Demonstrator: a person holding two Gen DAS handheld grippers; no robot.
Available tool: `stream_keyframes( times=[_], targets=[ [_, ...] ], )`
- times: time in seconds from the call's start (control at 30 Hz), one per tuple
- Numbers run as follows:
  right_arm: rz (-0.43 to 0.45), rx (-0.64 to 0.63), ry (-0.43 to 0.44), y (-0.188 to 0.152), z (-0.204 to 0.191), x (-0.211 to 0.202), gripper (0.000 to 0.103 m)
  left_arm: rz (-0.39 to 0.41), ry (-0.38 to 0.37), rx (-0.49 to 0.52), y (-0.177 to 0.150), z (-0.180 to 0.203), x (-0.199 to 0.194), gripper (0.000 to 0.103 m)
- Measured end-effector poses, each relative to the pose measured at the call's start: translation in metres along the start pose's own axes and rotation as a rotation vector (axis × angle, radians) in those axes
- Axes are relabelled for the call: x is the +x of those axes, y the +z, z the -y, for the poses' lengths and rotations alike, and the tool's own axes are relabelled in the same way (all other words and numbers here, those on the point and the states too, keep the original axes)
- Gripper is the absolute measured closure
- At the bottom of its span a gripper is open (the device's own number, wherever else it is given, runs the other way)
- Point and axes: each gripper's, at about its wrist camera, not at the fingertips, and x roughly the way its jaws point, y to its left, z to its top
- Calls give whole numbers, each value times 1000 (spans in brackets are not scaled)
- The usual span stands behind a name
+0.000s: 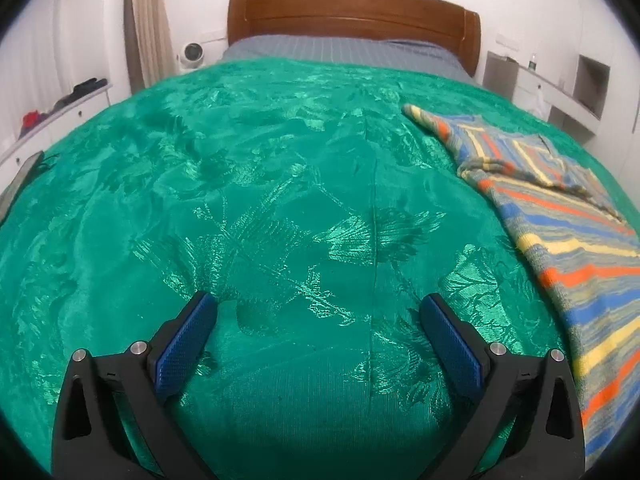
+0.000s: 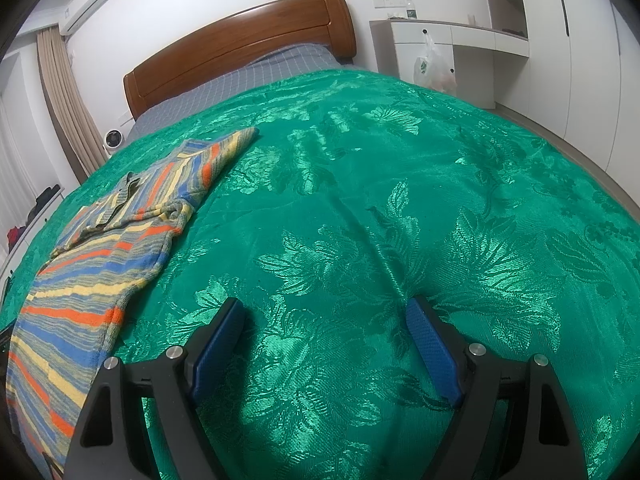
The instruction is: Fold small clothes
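Striped garment [image 1: 560,208] lies flat on the green bedspread [image 1: 280,200], partly folded, clear of both claws. Left claw [image 1: 318,308] hovers with jaws spread wide, empty, the garment to its right. Right claw [image 2: 326,312] also stands apart, empty, the garment to its left.

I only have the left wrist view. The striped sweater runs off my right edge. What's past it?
Observer: In the right wrist view the striped sweater ends on the green bedspread; bare cloth lies beyond its edge.
Operator: Is the right gripper holding anything?
Observer: No. The right gripper is open over bare bedspread, beside the sweater.
Operator: Anything near the bed on that side?
Observer: A plastic bag hangs on a white cabinet by the headboard.
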Motion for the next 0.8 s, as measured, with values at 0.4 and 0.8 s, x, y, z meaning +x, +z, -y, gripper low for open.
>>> stream_keyframes(
  times=[0.4, 0.8],
  targets=[
    [1, -1, -2, -1, -1, 0, 20, 9, -1, -1, -3, 0, -1, 1],
    [4, 1, 1, -1, -1, -1, 20, 4, 9, 3, -4, 1, -3, 1]
  ],
)
